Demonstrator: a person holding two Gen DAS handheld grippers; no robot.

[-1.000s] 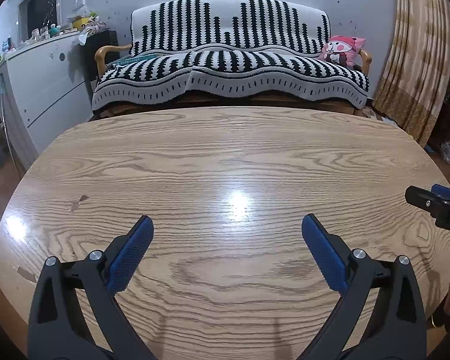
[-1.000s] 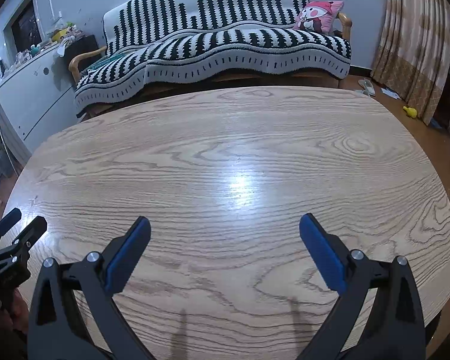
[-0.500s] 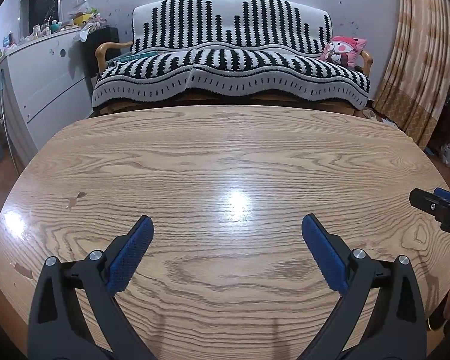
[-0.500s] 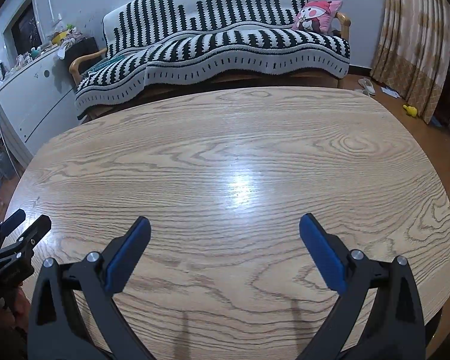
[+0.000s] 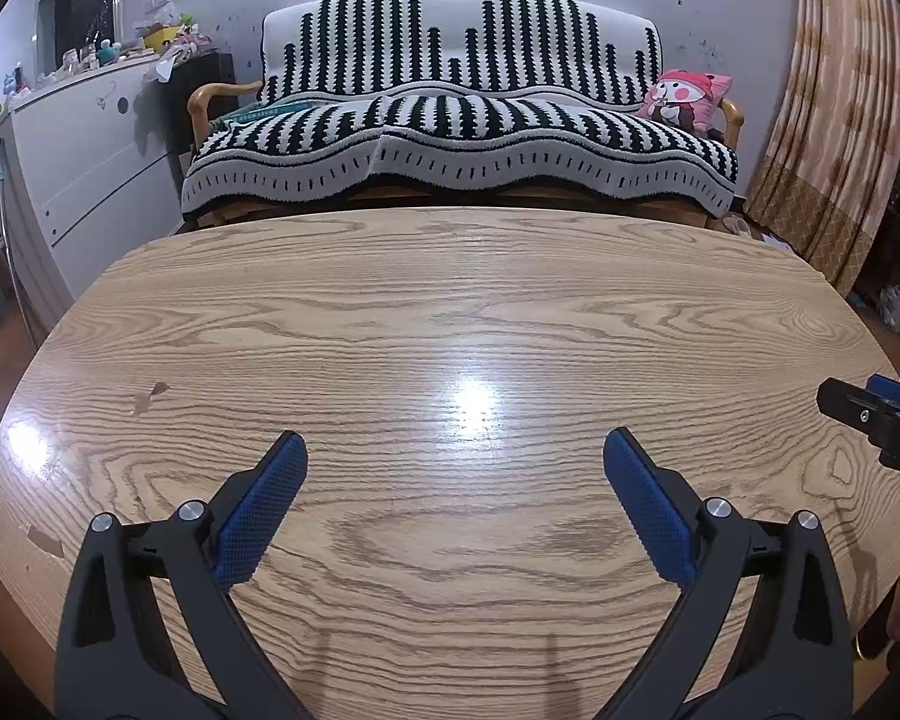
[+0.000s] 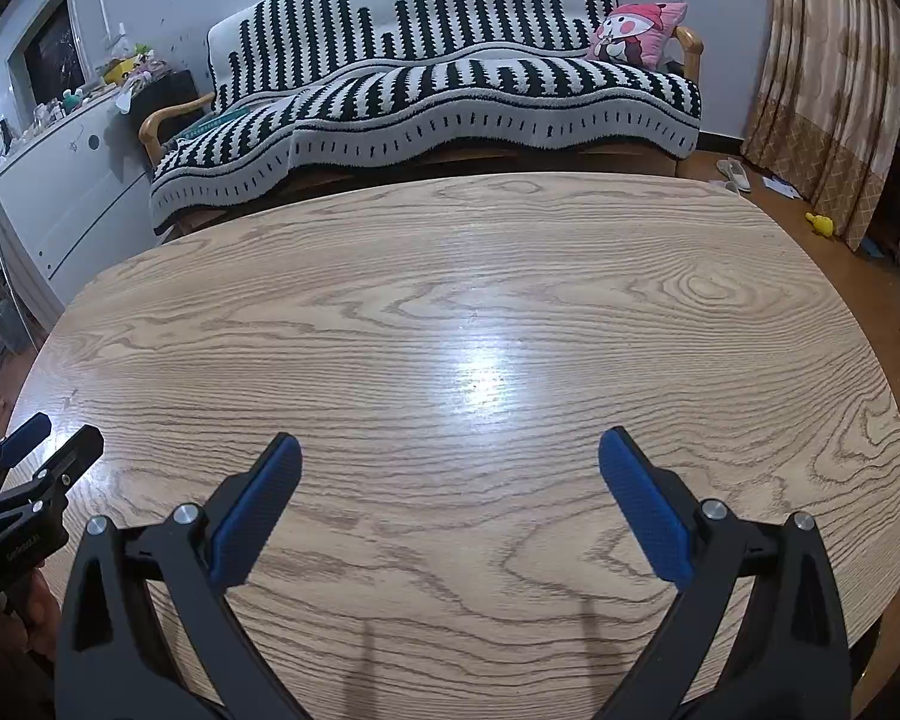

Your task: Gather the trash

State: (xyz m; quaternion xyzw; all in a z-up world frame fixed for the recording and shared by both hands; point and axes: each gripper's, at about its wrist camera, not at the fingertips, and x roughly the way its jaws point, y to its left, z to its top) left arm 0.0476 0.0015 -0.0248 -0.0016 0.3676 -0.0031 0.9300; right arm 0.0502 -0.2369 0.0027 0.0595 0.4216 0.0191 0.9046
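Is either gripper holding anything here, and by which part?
Nothing is held. The left gripper and right gripper both hang open over the wooden table.

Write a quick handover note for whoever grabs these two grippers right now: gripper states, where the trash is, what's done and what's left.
Left gripper: open, holding nothing, above the oval light-wood table.
Right gripper: open, holding nothing, above the same table, alongside the left one.
Trash: none visible on the tabletop in either wrist view. Small items lie on the floor near the beige patterned curtain, including a small yellow object and a scrap of white paper; I cannot tell whether they are trash.
Done: nothing is held, and no bin is in view.
Left: find the trash and a bin, probably away from the table.
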